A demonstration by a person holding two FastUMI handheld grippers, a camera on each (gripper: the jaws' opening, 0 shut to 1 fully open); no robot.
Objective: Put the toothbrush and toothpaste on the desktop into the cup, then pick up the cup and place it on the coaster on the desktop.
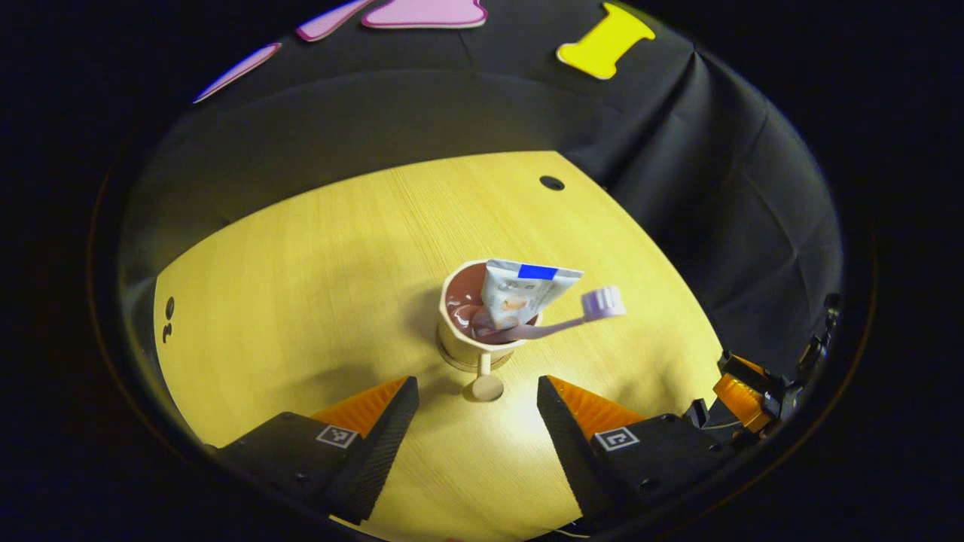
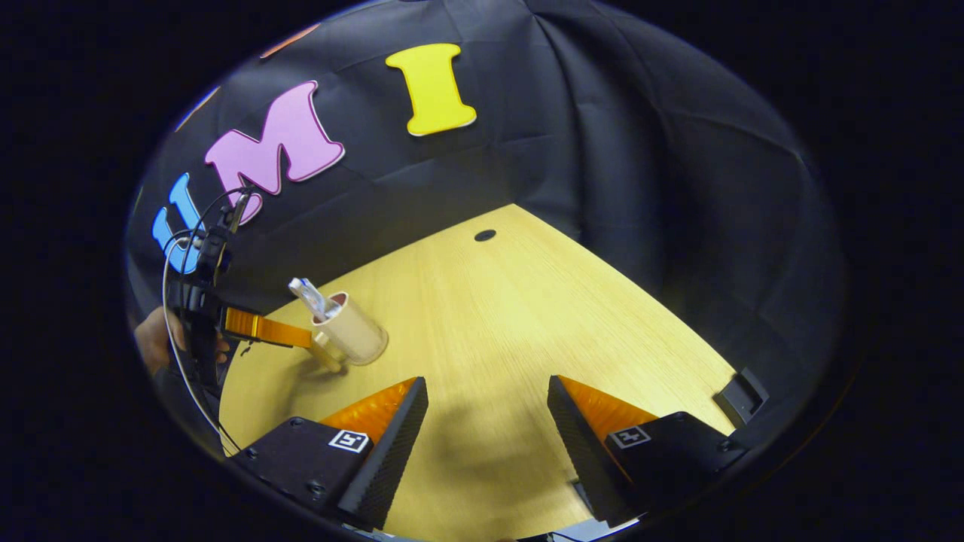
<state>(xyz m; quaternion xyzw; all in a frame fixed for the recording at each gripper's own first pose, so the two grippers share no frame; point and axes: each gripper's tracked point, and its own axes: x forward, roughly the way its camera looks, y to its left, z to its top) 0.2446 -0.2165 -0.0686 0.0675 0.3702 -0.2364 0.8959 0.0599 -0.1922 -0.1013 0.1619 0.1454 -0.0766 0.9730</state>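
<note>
Left gripper view: cup (image 1: 482, 320) loaded and on the coaster (image 1: 473, 360), seemingly the last step.
Left gripper (image 1: 477, 421) is open just short of the cup's handle (image 1: 486, 380); toothpaste (image 1: 523, 290) and toothbrush (image 1: 572, 316) lean right out of it. Next, I judge, back straight off without clipping the handle. Right gripper (image 2: 487, 433) is open over bare desk (image 2: 512, 301), well apart, edge (image 2: 700, 354) near.
</note>
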